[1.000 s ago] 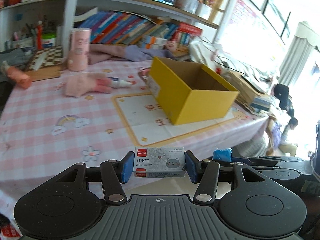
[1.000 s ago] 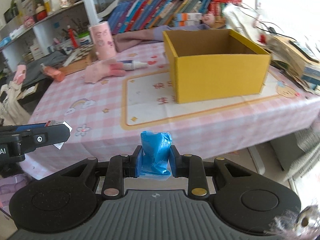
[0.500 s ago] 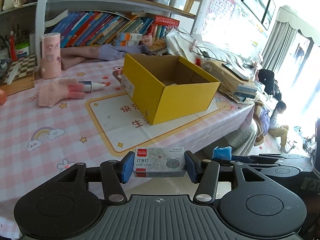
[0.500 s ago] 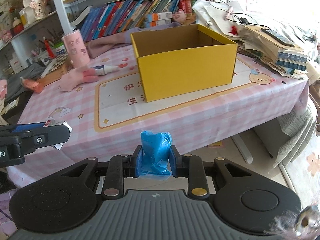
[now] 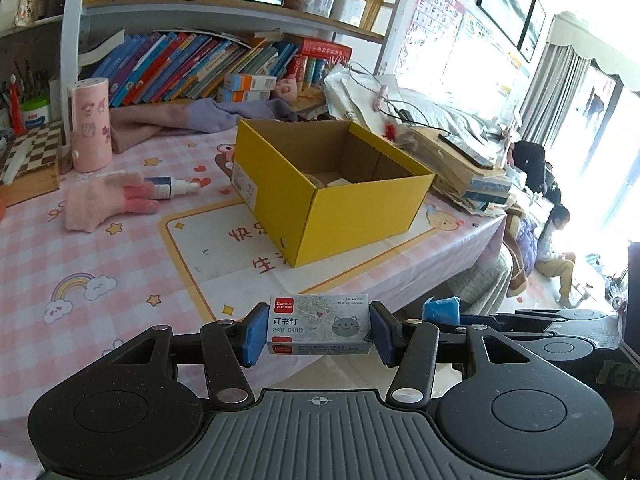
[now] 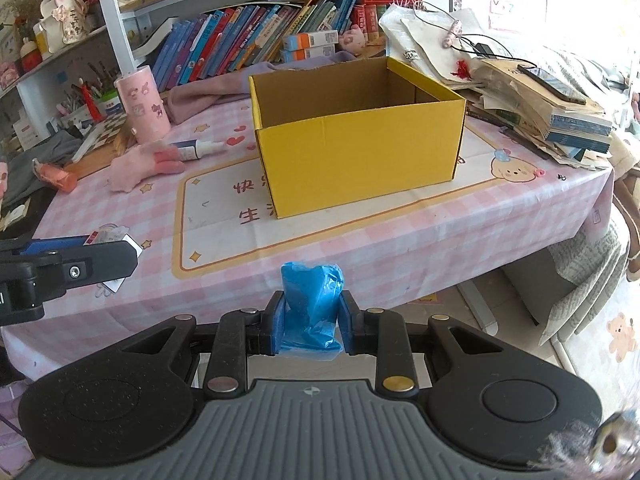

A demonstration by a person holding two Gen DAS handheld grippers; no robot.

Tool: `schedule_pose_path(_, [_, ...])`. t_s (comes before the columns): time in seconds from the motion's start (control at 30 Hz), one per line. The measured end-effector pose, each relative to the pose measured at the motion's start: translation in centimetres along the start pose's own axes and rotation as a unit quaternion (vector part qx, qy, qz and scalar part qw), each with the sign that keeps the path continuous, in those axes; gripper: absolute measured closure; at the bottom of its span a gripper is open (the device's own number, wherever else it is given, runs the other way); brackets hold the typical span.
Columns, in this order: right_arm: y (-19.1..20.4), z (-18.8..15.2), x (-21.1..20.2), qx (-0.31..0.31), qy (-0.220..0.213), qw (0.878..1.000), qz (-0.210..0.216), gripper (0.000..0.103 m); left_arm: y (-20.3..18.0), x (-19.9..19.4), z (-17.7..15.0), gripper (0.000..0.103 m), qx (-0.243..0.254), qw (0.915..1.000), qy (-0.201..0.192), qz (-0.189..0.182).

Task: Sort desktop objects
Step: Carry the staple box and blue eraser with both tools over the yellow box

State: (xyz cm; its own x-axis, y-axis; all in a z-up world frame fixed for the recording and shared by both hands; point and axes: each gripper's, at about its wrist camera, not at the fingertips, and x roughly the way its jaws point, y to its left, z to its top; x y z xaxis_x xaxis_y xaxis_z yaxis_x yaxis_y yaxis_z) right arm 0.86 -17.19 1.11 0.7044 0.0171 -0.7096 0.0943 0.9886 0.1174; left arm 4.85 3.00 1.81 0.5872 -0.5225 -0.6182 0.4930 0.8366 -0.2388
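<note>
Left tongs (image 5: 318, 334) are gripping a staple box (image 5: 318, 330), right tongs (image 6: 311, 322) a blue bag roll (image 6: 312, 308), both facing the yellow box (image 6: 356, 148), likely for dropping in.

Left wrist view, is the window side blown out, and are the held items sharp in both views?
Left wrist view: yes, the window is washed out white, while the staple box print reads sharply. Right wrist view: the blue bag roll is crisp, glare whitens the upper right, and the fisheye bends the shelf post.

Yellow box (image 6: 360, 160), pink-checked tablecloth (image 6: 440, 232), blue plastic roll (image 6: 312, 308), grey-white staple box (image 5: 318, 324).
</note>
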Motion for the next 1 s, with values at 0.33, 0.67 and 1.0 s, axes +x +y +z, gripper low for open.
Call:
schedule_pose_path(0.33, [-1.3,-0.5,-0.5,0.009,0.004,1.000,-0.013,0.078,-0.8,0.6,0.0,0.050,-0.005,0.9999,0.004,-0.015])
schedule_pose_path(0.67, [-3.7,-0.3,-0.5,0.030,0.010,0.999,-0.033,0.078,-2.5,2.1,1.0,0.050,0.007,0.9995,0.004,-0.032])
schedule_pose_path(1.0, [-6.8,1.4,1.1,0.039,0.023,0.998,-0.032,0.078,-4.2,4.0,3.7,0.050,0.003,0.9991,-0.006,-0.041])
